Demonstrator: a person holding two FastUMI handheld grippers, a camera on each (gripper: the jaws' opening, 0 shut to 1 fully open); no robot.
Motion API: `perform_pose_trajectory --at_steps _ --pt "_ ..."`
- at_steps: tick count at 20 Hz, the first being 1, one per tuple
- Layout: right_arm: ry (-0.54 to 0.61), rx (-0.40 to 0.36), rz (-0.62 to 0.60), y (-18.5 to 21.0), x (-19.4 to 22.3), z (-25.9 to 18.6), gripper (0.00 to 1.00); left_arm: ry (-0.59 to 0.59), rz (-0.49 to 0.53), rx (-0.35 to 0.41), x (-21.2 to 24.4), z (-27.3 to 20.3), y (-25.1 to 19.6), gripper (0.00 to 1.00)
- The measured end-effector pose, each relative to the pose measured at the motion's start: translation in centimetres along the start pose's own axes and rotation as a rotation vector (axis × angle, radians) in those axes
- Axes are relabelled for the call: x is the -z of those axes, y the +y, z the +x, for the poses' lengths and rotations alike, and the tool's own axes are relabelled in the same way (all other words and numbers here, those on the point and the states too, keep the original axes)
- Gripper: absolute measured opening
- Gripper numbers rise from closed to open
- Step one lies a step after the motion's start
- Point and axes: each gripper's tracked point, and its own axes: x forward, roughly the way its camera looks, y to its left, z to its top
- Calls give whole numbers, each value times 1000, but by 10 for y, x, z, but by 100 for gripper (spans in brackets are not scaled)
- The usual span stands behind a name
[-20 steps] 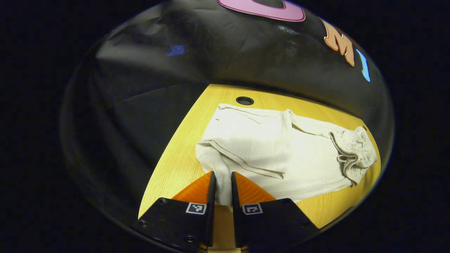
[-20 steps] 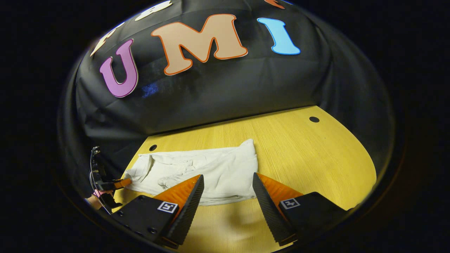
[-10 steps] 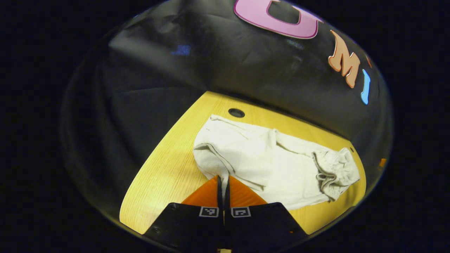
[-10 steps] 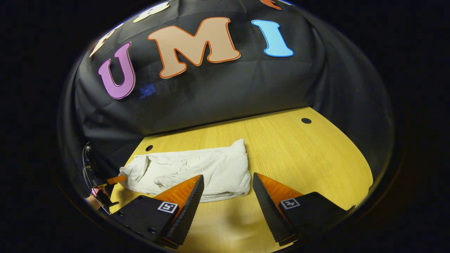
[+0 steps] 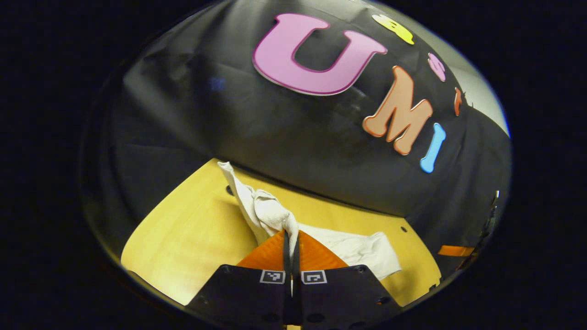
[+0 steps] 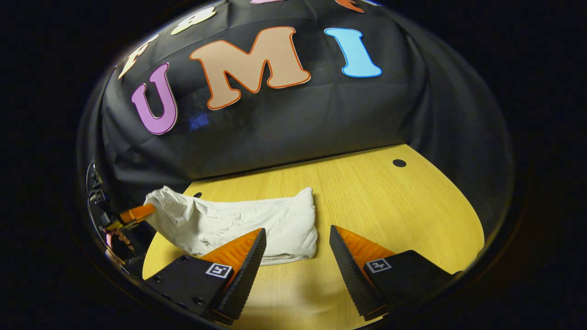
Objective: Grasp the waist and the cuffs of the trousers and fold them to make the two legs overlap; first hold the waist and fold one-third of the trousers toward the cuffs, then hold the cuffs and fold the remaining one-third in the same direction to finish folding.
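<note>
**A:** Starting from the left: what is the left gripper (image 5: 290, 238) doing?

**B:** Its two fingers are pressing together on one end of the trousers (image 6: 238, 222), pinching a bunched corner of the pale cloth. In the right gripper view that same gripper is sitting at the far left edge, holding the end lifted off the table (image 6: 390, 206), and the cloth is draping down from it.

**A:** I'm judging that to be the cuff end. And how is the garment lying?

**B:** Its long axis is running left to right across the wooden table, from the raised end in the left gripper over to the rounded, doubled end, which is resting flat near the middle. So the fold has to travel rightward along that axis, toward the doubled end.

**A:** And the right gripper (image 6: 297, 256)?

**B:** It is hanging with its jaws wide apart and nothing between them, above the near edge of the doubled end, close to it but gripping nothing. The left one is plainly the nearer hand for this fold; the right looks free to steady the stack.

**A:** Any brands or labels?

**B:** I'm seeing no readable label on the trousers. Only small square black-and-white markers are showing on the gripper bodies, with no legible text.
</note>
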Motion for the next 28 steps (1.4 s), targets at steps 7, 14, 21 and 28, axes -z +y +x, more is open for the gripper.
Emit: perform_pose_trajectory --at_steps 7,14,21,28 --pt "6 -23 -53 -50 -4 -13 82 -38 92 173 -10 26 -147 0" --pt "0 -15 -34 -107 -12 -24 82 70 293 248 72 49 -225 0" --pt "11 -27 -27 -132 -10 -29 90 347 557 301 209 83 -247 5" --pt "12 -55 -32 -136 -3 -36 90 422 516 276 243 83 -253 73"
